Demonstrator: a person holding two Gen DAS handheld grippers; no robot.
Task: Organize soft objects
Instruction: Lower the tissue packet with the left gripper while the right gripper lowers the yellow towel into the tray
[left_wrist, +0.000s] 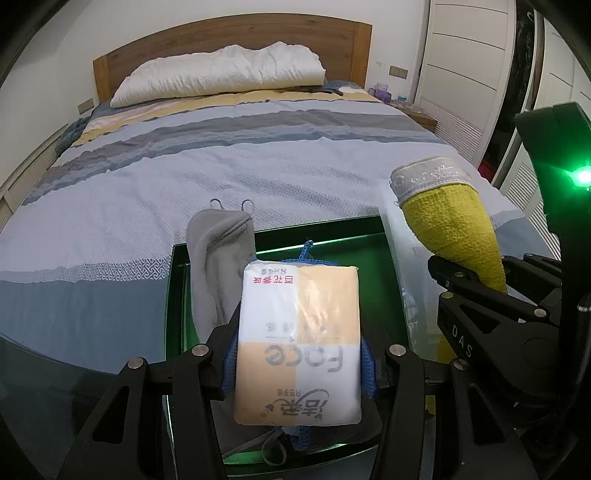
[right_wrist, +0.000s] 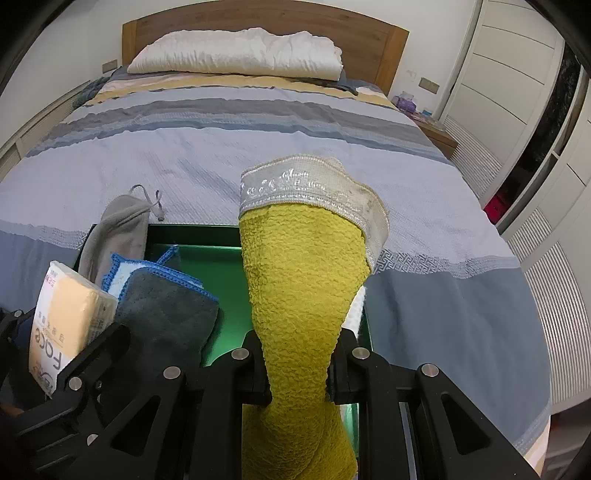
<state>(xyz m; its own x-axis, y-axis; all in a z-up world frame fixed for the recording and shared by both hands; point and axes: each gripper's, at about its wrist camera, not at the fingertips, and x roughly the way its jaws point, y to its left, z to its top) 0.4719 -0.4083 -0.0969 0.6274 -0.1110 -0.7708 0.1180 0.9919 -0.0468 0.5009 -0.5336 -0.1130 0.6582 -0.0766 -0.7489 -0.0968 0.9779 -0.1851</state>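
My left gripper (left_wrist: 297, 369) is shut on a pack of facial tissues (left_wrist: 299, 343), orange and white, held over a green tray (left_wrist: 343, 251); a blue-edged cloth (left_wrist: 369, 373) is pinched with it. The pack also shows in the right wrist view (right_wrist: 66, 325). My right gripper (right_wrist: 297, 365) is shut on a yellow towel (right_wrist: 303, 288) with a silver-grey band, standing upright over the tray (right_wrist: 225, 277); the towel shows at the right of the left wrist view (left_wrist: 454, 225). A grey fleece pouch (left_wrist: 218, 266) leans on the tray's left side. A dark grey blue-edged cloth (right_wrist: 166, 310) lies in the tray.
The tray rests on a bed with a striped blue-grey cover (left_wrist: 221, 162). A white pillow (left_wrist: 221, 74) lies against the wooden headboard (right_wrist: 258, 22). A nightstand (right_wrist: 436, 133) and white wardrobe doors (right_wrist: 517, 74) stand to the right. A clear plastic sheet (left_wrist: 406, 258) lies by the tray's right edge.
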